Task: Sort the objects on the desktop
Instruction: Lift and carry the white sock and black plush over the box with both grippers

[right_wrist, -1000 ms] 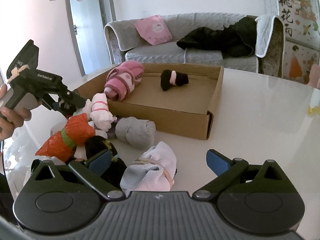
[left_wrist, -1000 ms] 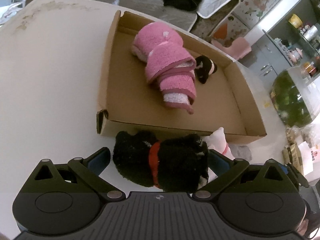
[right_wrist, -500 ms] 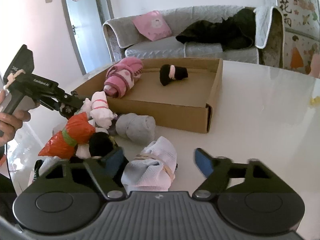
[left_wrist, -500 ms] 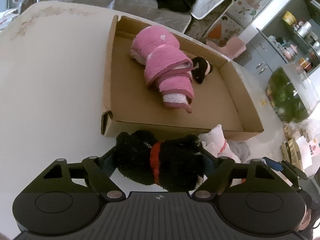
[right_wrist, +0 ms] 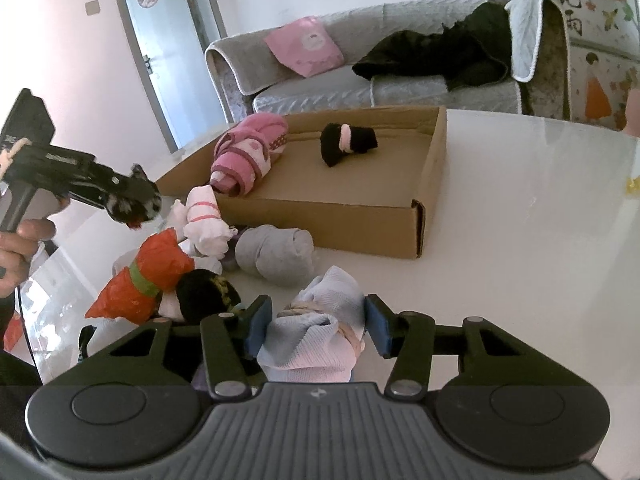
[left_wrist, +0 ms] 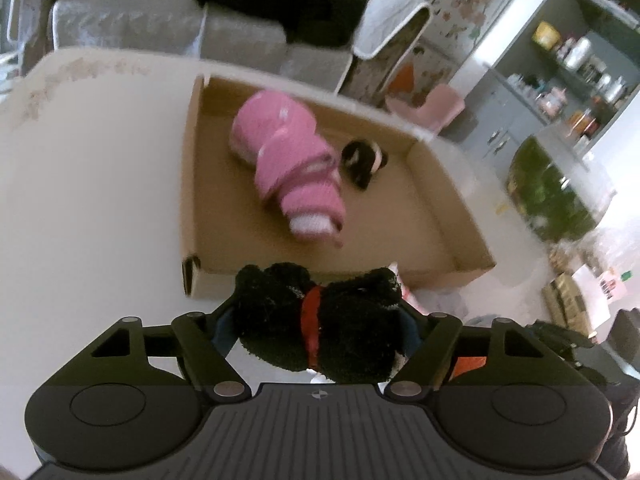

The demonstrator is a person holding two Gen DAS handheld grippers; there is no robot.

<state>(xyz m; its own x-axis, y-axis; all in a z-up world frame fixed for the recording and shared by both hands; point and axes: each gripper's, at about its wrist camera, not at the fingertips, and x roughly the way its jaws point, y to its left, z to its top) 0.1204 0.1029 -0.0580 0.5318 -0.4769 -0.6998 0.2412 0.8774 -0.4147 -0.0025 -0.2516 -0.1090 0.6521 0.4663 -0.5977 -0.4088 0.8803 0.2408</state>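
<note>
Surface (right_wrist: 520, 216) looked smooth & glossy, white, w/ window glare. Box (right_wrist: 352, 224) was matt brown cardboard, corrugated edge showing at the corner. Black sock bundle (left_wrist: 316, 324) in left tool (left_wrist: 318, 330) was fuzzy, fluffy cloth w/ a red band. Pale blue sock bundle (right_wrist: 316, 336) in right tool (right_wrist: 316, 330) was fine ribbed knit, matt. Pink bundle (left_wrist: 292, 164) in the box looked like soft terry. Orange bundle (right_wrist: 148, 272) was shinier, thin fabric. Tool bodies were matt black plastic, ribbed; pads (right_wrist: 256, 324) blue, rubbery-looking.
</note>
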